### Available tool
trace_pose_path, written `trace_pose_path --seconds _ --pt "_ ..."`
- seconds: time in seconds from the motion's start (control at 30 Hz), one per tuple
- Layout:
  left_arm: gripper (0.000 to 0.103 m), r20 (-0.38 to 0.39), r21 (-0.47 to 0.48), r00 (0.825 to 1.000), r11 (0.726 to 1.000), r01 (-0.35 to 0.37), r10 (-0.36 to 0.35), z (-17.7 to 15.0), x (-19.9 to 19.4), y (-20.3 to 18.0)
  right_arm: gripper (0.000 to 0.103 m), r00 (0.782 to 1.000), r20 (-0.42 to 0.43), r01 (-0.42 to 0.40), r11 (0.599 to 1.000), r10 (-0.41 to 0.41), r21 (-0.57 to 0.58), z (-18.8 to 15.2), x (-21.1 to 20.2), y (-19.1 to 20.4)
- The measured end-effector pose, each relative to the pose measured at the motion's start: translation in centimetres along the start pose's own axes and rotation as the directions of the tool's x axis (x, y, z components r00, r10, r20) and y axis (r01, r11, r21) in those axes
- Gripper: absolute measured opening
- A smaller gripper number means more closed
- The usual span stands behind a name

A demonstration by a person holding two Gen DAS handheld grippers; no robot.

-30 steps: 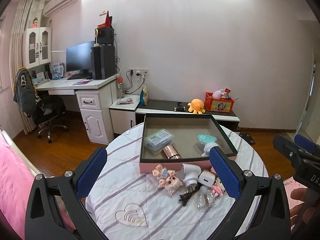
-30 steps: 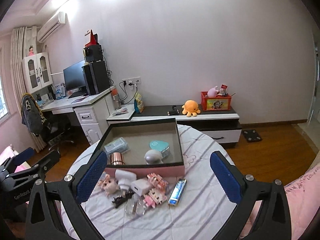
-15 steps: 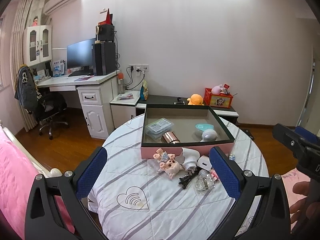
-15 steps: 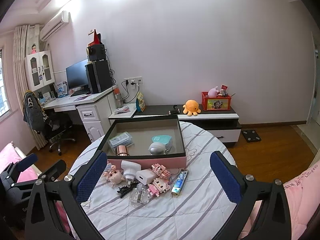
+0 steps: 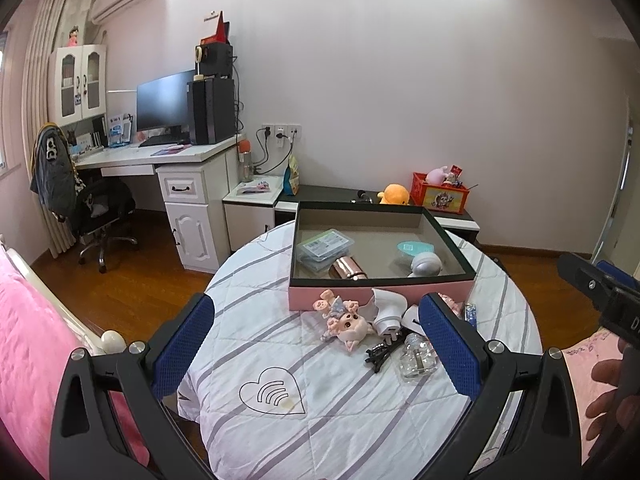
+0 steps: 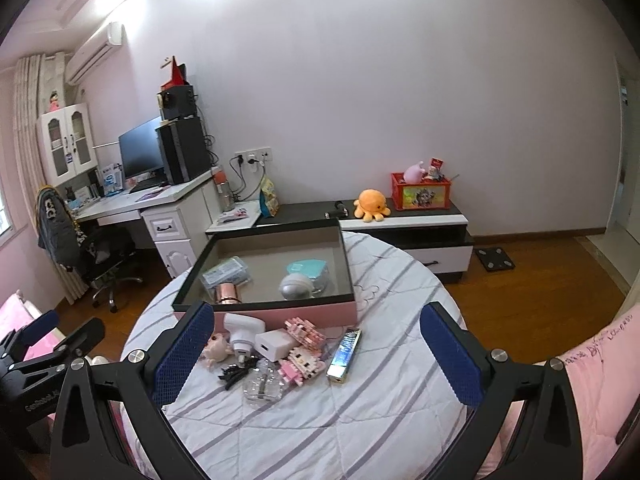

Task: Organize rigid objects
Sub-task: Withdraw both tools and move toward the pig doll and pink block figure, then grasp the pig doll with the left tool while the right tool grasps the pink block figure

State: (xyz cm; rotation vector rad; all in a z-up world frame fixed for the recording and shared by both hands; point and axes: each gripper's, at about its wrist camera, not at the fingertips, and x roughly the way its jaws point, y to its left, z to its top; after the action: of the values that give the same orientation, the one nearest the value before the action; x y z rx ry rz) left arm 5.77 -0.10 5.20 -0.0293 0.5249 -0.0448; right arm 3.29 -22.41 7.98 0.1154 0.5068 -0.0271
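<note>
Seen from the left wrist, the left gripper (image 5: 320, 344) hangs above the near edge of a round table (image 5: 360, 420) with its jaws spread wide and nothing between them. A pink box (image 5: 380, 296) sits on the far half of the table, holding a clear case (image 5: 325, 247), a copper cylinder (image 5: 347, 270), a teal container (image 5: 414, 249) and a white dome (image 5: 426, 265). Just in front of the box lie a pig figure (image 5: 347, 322), a white plug (image 5: 386, 308), a black hair clip (image 5: 380, 353) and a glass bottle (image 5: 418, 358), all close together. The right gripper (image 5: 600, 280) shows at the right edge.

From the right wrist, the right gripper (image 6: 318, 354) is likewise spread wide and empty, held above the table (image 6: 380, 420). Between its blue pads (image 6: 182, 354) lies the same cluster beside the box (image 6: 280, 314): the plug (image 6: 242, 330), a white charger cube (image 6: 272, 345), two pink block figures (image 6: 302, 360), the bottle (image 6: 264, 386), the clip (image 6: 236, 372) and a metallic bar (image 6: 345, 354) to the right. The left gripper (image 6: 44, 340) shows at the left edge, open too.
</note>
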Motion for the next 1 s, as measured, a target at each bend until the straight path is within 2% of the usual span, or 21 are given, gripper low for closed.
trace_pose_path --seconds 0.27,0.5,0.7,1.0 --pt "0.103 -0.047 0.003 0.999 1.000 0.010 -0.010 -1.1 2.0 0.7 0.103 0.999 -0.033 0.033 0.999 -0.033 -0.002 -0.4 1.4 -0.5" --pt "0.103 -0.105 0.017 0.994 1.000 0.011 -0.009 -2.3 5.2 0.7 0.103 0.991 -0.126 0.037 0.999 -0.038 -0.013 -1.7 5.0 -0.9" --pt "0.103 -0.187 0.033 0.982 0.999 0.008 -0.002 -3.6 9.7 0.4 0.103 0.973 -0.229 0.003 0.999 -0.011 -0.036 -3.1 10.0 -1.0" --pt "0.103 -0.293 0.058 0.956 0.998 0.021 -0.003 -4.8 16.1 -0.9 0.103 0.949 -0.316 -0.035 0.998 0.015 -0.057 -4.5 15.7 -1.3"
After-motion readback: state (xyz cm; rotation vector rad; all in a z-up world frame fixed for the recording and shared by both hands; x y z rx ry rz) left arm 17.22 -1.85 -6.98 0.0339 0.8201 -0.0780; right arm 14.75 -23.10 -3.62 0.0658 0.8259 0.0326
